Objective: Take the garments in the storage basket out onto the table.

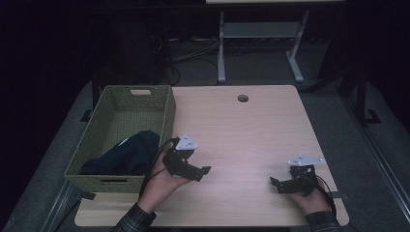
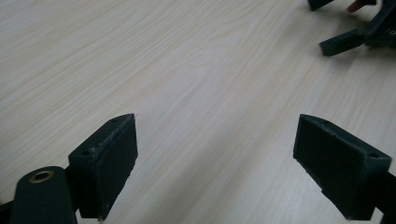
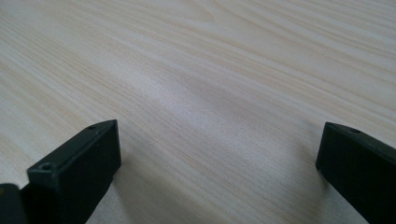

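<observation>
**Dark garment in the basket, both claws empty**

The dark blue garment (image 1: 126, 153) lies bundled in the near end of the woven green basket (image 1: 167, 108), so the stowing looks done; little seems left beyond drawing the hands back. The bundle's long axis runs across the basket's width, with no clear end pointing anywhere. The left claw (image 1: 205, 171) hangs just right of the basket, jaws wide. The right claw (image 1: 274, 182), well apart from the basket, is wide too. Both are over bare desk (image 1: 241, 130).

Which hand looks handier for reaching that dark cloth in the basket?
The left. The left gripper, jaws open, sits right beside the basket holding the dark cloth. The right gripper, also open, lies at the table's far side.
</observation>
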Tool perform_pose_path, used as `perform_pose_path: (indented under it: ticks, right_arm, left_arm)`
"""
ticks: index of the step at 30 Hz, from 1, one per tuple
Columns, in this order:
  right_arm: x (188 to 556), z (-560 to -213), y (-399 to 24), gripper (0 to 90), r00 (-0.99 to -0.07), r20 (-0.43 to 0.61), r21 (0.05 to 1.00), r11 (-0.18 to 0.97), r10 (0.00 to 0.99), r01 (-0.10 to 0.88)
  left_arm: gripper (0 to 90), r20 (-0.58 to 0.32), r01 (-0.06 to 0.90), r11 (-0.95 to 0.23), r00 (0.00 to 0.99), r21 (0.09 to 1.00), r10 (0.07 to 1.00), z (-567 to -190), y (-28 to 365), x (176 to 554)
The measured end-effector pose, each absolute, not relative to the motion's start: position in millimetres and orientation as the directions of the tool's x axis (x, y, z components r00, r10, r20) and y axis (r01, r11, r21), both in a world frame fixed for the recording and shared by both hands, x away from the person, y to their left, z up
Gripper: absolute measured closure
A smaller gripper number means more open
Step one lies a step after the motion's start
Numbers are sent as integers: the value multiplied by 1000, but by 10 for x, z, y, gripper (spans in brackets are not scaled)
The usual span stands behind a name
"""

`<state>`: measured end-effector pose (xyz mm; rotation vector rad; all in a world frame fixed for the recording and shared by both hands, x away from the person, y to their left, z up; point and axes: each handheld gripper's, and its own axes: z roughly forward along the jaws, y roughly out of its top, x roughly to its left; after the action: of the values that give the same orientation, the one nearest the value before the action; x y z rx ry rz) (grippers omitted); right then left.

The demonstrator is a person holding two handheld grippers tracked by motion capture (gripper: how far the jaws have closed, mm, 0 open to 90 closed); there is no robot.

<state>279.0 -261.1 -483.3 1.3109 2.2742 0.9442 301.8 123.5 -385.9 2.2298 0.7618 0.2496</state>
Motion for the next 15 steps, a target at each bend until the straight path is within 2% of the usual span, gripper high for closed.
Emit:
perform_pose_path:
  ticks: [12, 15]
  right_arm:
    - [2797, -4833, -2620, 0, -512, 30, 698, 349, 858, 625]
    - [2799, -4833, -2622, 0, -514, 29, 698, 351, 857, 624]
  left_arm:
    - [132, -100, 453, -533, 820, 715, 564, -3792, 1220, 3067]
    - [133, -85, 441, -530, 820, 724, 566, -3754, 1225, 3083]
